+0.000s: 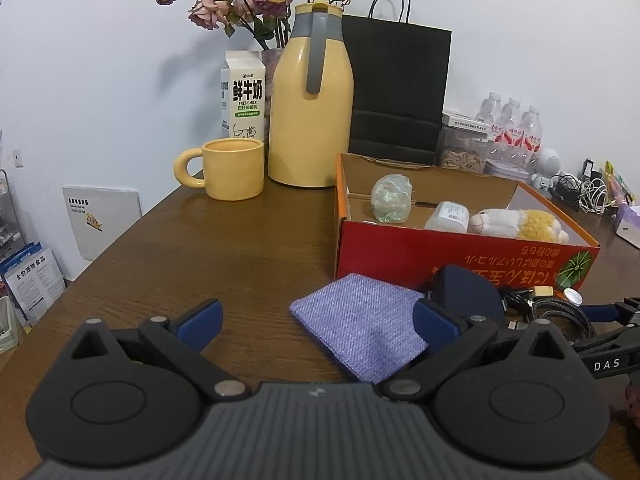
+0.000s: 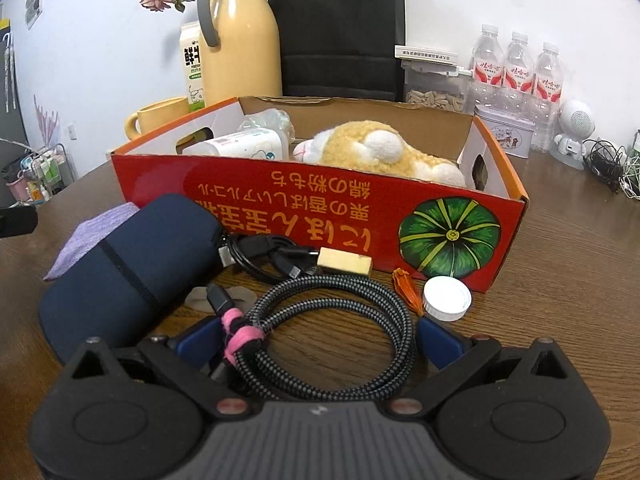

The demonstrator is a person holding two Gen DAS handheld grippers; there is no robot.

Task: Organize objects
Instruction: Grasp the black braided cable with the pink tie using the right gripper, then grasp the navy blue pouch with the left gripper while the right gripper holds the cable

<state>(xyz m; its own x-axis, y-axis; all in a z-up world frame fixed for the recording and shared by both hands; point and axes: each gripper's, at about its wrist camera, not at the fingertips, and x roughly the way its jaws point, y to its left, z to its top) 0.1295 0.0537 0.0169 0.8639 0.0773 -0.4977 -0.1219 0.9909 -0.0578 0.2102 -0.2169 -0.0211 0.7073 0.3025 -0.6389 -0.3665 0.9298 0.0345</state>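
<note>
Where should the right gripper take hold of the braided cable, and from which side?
Grip the braided cable at its pink tie, where the loops are bundled. Come from above: the coil lies flat, already between the open right gripper fingers.

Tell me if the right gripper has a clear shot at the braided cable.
Probably yes. The right gripper is open, with the braided cable coiled between its fingers on the table; nothing lies over it.

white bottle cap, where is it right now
In the right wrist view, the white bottle cap lies on the table against the red box's front, beside the orange wrapper.
</note>
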